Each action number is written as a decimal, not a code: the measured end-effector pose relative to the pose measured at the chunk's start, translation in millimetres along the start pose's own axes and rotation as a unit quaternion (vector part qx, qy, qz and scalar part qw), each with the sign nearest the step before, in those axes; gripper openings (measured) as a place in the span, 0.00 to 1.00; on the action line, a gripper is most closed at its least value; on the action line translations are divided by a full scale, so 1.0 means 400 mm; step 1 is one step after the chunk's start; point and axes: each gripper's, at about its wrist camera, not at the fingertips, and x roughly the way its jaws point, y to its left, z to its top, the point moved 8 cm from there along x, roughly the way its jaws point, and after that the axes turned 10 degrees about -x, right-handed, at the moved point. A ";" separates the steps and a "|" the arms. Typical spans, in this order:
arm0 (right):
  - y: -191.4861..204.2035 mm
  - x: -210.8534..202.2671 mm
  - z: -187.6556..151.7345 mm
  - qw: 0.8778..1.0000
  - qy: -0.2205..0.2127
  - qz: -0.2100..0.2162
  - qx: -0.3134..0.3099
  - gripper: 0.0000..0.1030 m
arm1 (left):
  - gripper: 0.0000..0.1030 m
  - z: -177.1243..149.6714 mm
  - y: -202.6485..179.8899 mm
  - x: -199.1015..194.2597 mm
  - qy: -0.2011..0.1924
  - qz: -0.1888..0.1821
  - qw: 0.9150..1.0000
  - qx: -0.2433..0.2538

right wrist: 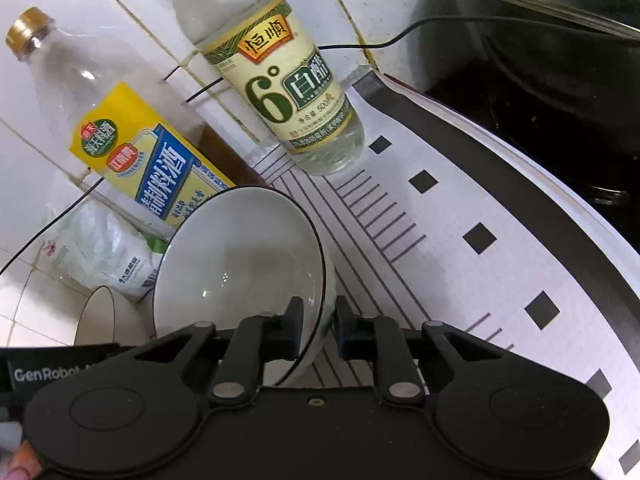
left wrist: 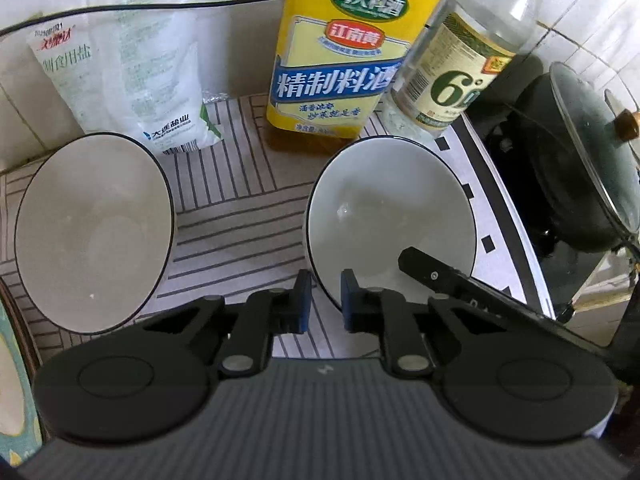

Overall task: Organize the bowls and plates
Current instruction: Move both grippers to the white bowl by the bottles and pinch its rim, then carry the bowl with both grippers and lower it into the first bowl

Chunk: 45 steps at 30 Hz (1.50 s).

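Observation:
Two white bowls with thin dark rims stand on a striped mat (left wrist: pixel 240 216). In the left wrist view one bowl (left wrist: pixel 94 232) is at the left and the other bowl (left wrist: pixel 390 216) is at the right. My left gripper (left wrist: pixel 325 302) straddles the right bowl's near rim, jaws close to it on both sides. My right gripper (right wrist: pixel 318 330) straddles the rim of the same bowl (right wrist: pixel 240 268), one finger inside, one outside. Its arm shows in the left wrist view (left wrist: pixel 460 284). The other bowl (right wrist: pixel 96 316) is at the left edge.
A salt bag (left wrist: pixel 120 68), a yellow-labelled cooking wine bottle (left wrist: pixel 344 52) and a white vinegar bottle (left wrist: pixel 452 76) stand against the tiled wall behind the bowls. A dark wok with a glass lid (left wrist: pixel 580 152) sits on the stove at the right. A patterned plate edge (left wrist: pixel 12 380) shows at the far left.

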 end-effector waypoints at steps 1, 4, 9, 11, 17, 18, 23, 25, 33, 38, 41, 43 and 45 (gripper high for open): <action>-0.001 -0.002 -0.003 1.000 0.003 0.003 0.005 0.18 | 0.13 -0.004 -0.002 -0.004 0.001 0.002 1.000 0.003; 0.001 -0.019 -0.012 1.000 0.007 0.014 0.012 0.19 | 0.13 -0.017 -0.005 -0.025 -0.001 0.001 1.000 0.007; 0.017 -0.062 -0.023 0.999 0.014 0.033 0.017 0.19 | 0.14 -0.043 -0.008 -0.082 -0.006 0.007 1.000 0.010; 0.025 -0.084 -0.028 0.999 0.016 0.042 0.020 0.19 | 0.13 -0.056 -0.005 -0.107 -0.011 0.009 1.000 0.001; 0.055 -0.158 -0.041 0.998 0.014 0.066 0.000 0.19 | 0.14 -0.107 -0.002 -0.188 -0.020 0.021 1.000 -0.001; 0.058 -0.169 -0.043 0.998 0.014 0.068 -0.004 0.19 | 0.14 -0.115 0.000 -0.198 -0.019 0.021 1.000 -0.003; 0.088 -0.242 -0.066 0.996 0.016 0.086 -0.026 0.19 | 0.14 -0.167 0.008 -0.271 -0.024 0.018 1.000 -0.010; 0.098 -0.267 -0.074 0.995 0.016 0.093 -0.035 0.19 | 0.14 -0.188 0.012 -0.306 -0.033 0.018 0.999 -0.012; 0.153 -0.352 -0.107 0.990 0.022 0.116 -0.079 0.19 | 0.14 -0.258 0.032 -0.398 -0.052 0.022 0.998 -0.037; 0.189 -0.365 -0.136 0.986 0.035 0.129 -0.103 0.19 | 0.14 -0.305 0.058 -0.428 -0.051 0.032 0.996 -0.065; 0.207 -0.361 -0.158 0.982 0.045 0.141 -0.116 0.19 | 0.14 -0.329 0.074 -0.440 -0.055 0.039 0.995 -0.078; 0.221 -0.357 -0.172 0.980 0.051 0.146 -0.125 0.19 | 0.14 -0.342 0.091 -0.444 -0.057 0.043 0.993 -0.090; 0.236 -0.348 -0.186 0.978 0.056 0.150 -0.137 0.19 | 0.14 -0.353 0.112 -0.440 -0.055 0.044 0.992 -0.103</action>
